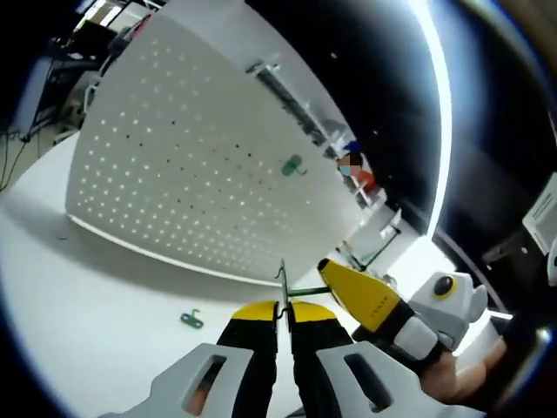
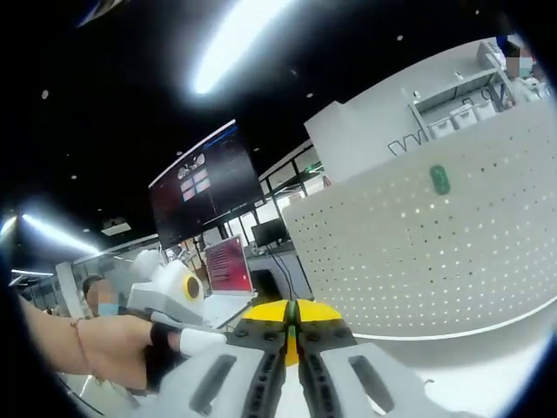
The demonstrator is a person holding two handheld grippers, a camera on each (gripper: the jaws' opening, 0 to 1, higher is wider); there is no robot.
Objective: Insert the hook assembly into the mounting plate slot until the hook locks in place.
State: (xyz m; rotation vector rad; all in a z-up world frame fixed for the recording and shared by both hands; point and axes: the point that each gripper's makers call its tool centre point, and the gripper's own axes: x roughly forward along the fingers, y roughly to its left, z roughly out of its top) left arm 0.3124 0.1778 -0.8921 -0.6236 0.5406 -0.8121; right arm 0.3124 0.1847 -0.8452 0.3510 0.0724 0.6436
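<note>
Pinching a hook [image 1: 282,283] — left gripper [image 1: 283,312]; right gripper [image 2: 291,329] pinching something green, seemingly.

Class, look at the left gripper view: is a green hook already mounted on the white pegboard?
Yes, a green hook sits on the pegboard, while another lies on the table.

**Two gripper cameras, both facing the pegboard from close in**

The left gripper view looks along its own jaws, low over the white table [image 1: 96,287], toward the upright white pegboard [image 1: 191,165], which stands near and tilted in frame. The right gripper [image 1: 324,270] enters from the right.

The right gripper view looks along its jaws with the same pegboard [image 2: 435,252] on its right side and monitors [image 2: 204,192] behind. Both views share the pegboard and its green hook [image 1: 292,165] [image 2: 440,179].
</note>
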